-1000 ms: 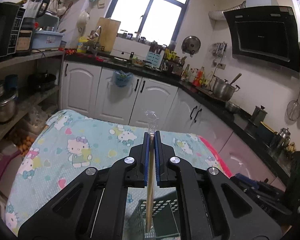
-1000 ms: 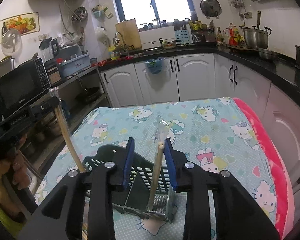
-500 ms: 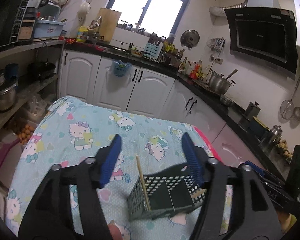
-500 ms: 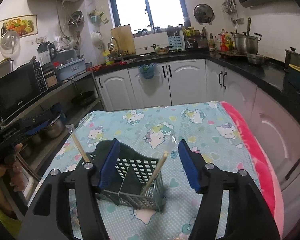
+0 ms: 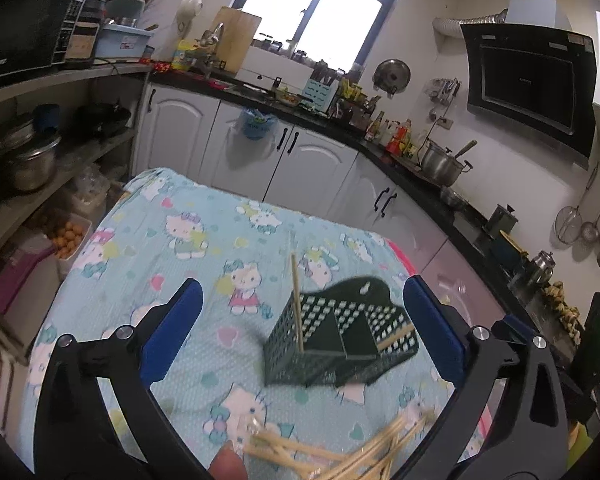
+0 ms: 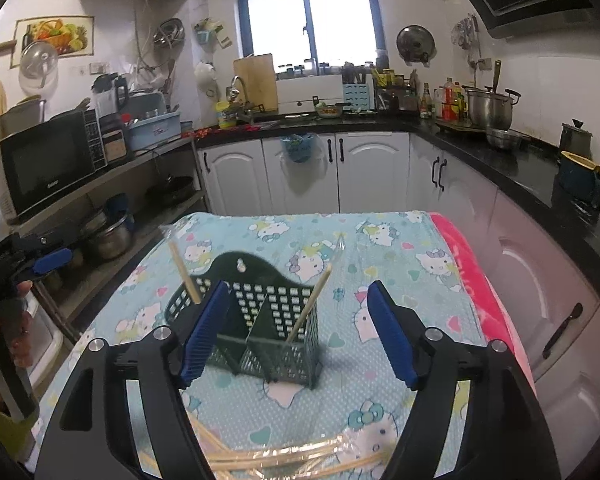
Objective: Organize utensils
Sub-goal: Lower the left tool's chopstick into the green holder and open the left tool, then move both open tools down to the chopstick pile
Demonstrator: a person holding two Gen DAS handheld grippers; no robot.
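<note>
A dark green perforated utensil holder (image 5: pixel 340 340) (image 6: pixel 260 328) with compartments stands on the Hello Kitty tablecloth (image 5: pixel 172 248) (image 6: pixel 380 248). One wrapped chopstick (image 5: pixel 297 300) (image 6: pixel 184 272) leans in its left compartment, another (image 5: pixel 394 338) (image 6: pixel 310 302) in its right one. A pile of loose wrapped chopsticks (image 5: pixel 340 456) (image 6: pixel 292 460) lies on the cloth near me. My left gripper (image 5: pixel 300 328) is open and empty, in front of the holder. My right gripper (image 6: pixel 292 336) is open and empty, its jaws either side of the holder in the view. The left gripper also shows in the right wrist view (image 6: pixel 40 264).
The table stands in a kitchen. White cabinets (image 6: pixel 340 172) and a black counter (image 6: pixel 520 168) run behind and to the right. Shelves with a microwave (image 6: pixel 48 164) and pots (image 5: pixel 28 160) stand on the left. A pink cloth edge (image 6: pixel 472 276) borders the table's right side.
Both grippers opened and let go of their chopsticks, which now stand in the holder. Both grippers drew back and up, and the loose pile came into view.
</note>
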